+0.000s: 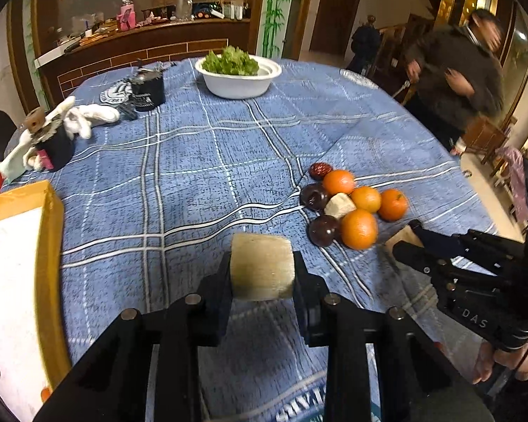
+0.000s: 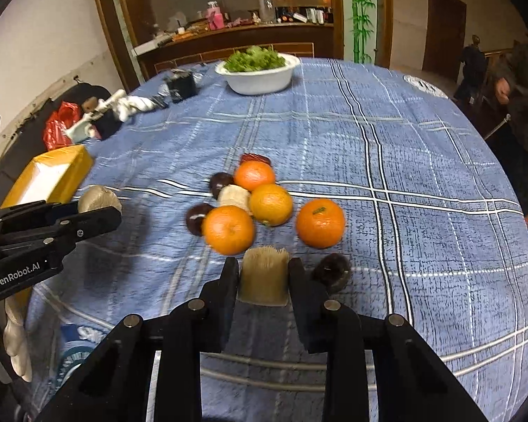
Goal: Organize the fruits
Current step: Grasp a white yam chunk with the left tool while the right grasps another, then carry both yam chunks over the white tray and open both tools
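Note:
My left gripper (image 1: 262,274) is shut on a pale beige fruit chunk (image 1: 262,267), held above the blue plaid cloth; it also shows at the left of the right wrist view (image 2: 98,211). My right gripper (image 2: 263,277) is shut on a second beige fibrous chunk (image 2: 264,276), just in front of the fruit pile. The pile holds several oranges (image 2: 228,228) (image 1: 358,228), dark purple fruits (image 2: 197,218) (image 1: 322,230), a red date (image 1: 320,170) and another beige chunk (image 2: 234,197) (image 1: 339,205). One dark fruit (image 2: 332,270) lies right of my right gripper.
A white bowl of greens (image 1: 237,74) (image 2: 258,70) stands at the table's far side. An orange-edged box (image 1: 21,246) (image 2: 49,179) is at the left. White gloves and dark containers (image 1: 148,89) lie far left. A person (image 1: 454,77) stands beyond the table's right edge.

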`<state>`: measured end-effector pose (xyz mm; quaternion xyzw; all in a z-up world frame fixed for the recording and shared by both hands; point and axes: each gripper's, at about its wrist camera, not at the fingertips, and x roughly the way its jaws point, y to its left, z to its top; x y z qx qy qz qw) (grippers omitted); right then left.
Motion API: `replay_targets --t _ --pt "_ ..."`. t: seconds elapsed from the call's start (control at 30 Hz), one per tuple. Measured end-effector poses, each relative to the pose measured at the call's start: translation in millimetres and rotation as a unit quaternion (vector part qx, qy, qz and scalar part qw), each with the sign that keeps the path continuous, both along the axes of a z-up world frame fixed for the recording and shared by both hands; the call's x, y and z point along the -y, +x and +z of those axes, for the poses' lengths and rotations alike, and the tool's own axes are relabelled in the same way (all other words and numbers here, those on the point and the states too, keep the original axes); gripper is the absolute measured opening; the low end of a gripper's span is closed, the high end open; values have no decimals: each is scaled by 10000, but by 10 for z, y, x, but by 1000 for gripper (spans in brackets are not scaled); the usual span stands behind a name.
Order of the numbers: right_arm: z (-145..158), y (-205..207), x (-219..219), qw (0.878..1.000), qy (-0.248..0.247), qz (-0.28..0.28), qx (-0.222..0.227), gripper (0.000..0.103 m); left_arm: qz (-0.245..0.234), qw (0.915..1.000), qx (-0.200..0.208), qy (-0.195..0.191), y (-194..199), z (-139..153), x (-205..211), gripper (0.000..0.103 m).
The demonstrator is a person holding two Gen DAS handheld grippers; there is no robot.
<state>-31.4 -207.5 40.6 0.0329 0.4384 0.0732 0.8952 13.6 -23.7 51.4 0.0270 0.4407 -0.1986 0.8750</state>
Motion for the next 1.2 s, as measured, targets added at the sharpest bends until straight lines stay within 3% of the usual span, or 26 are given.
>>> replay_targets --t 0.13,0.33,0.67,0.77,0.93,1.2 --pt "201 -164 -154 9997 80 117 212 31 148 9995 108 -273 -193 200 -221 29" --pt "542 -340 -574 9970 195 547 520 31 572 9968 463 -318 -486 481 -683 29" --pt "874 -343 -1749 9787 844 1789 548 32 1893 9796 606 -276 -737 640 -2153 29" --pt "858 -313 -2090 9700 1122 2119 395 32 2189 9736 585 -273 -740 592 -2509 29" --pt "684 -269 -2637 9621 1136 2475 172 32 2507 9669 440 -172 -685 422 -2912 30" --pt "220 -274 -3235 9550 810 2837 -295 33 2619 9650 103 -42 -525 165 -3079 30"
